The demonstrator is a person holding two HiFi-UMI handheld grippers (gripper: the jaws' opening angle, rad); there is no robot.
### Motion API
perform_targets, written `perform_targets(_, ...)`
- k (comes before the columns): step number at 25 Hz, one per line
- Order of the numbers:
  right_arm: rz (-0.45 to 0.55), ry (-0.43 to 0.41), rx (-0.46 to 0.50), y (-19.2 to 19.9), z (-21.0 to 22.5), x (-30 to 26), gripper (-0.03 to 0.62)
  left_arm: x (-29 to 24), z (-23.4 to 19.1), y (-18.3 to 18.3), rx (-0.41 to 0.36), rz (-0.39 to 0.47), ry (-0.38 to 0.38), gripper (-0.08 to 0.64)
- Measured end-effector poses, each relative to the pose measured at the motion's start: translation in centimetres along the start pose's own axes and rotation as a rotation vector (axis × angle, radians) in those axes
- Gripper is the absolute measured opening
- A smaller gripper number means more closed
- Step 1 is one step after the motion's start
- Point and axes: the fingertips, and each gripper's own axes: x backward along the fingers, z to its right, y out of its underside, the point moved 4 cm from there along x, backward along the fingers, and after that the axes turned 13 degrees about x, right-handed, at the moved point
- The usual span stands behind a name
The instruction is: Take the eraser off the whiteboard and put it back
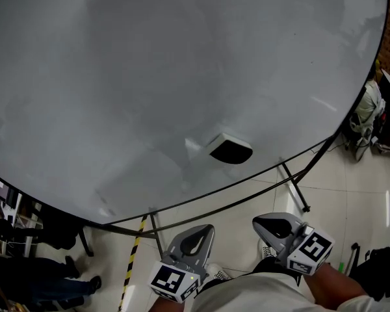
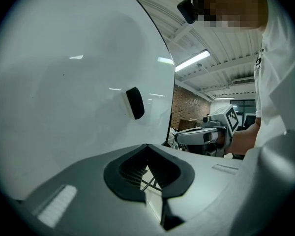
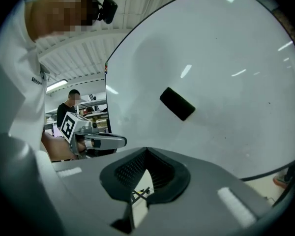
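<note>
A black eraser with a white back point(image 1: 229, 149) clings to the big whiteboard point(image 1: 149, 77), low and right of its middle. Both grippers hang below the board's lower edge, short of the eraser and not touching it. My left gripper point(image 1: 207, 229) is shut and empty; in the left gripper view the eraser point(image 2: 134, 103) is ahead and above its closed tips point(image 2: 147, 146). My right gripper point(image 1: 257, 222) is shut with nothing in it; in the right gripper view the eraser point(image 3: 177, 103) sits up and to the right of its tips point(image 3: 146, 149).
The board's dark stand legs point(image 1: 294, 187) reach down to a pale tiled floor. A yellow-black striped strip point(image 1: 133, 255) runs on the floor at the left. Bags point(image 1: 367, 112) lie at the right. A person point(image 3: 69, 107) stands in the background.
</note>
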Motion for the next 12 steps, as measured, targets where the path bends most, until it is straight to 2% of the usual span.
perform_targets(6, 0.009, 0.078, -0.005, -0.1, -1.9, 0.6, 0.002, 0.8, 0.0, 1.0, -0.011, -0.023, 0.061, 0.012)
perform_targets(12, 0.012, 0.023, 0.014, -0.1, -1.4, 2.1, 0.002, 0.7, 1.6, 1.6, 0.008, 0.004, 0.002, 0.012)
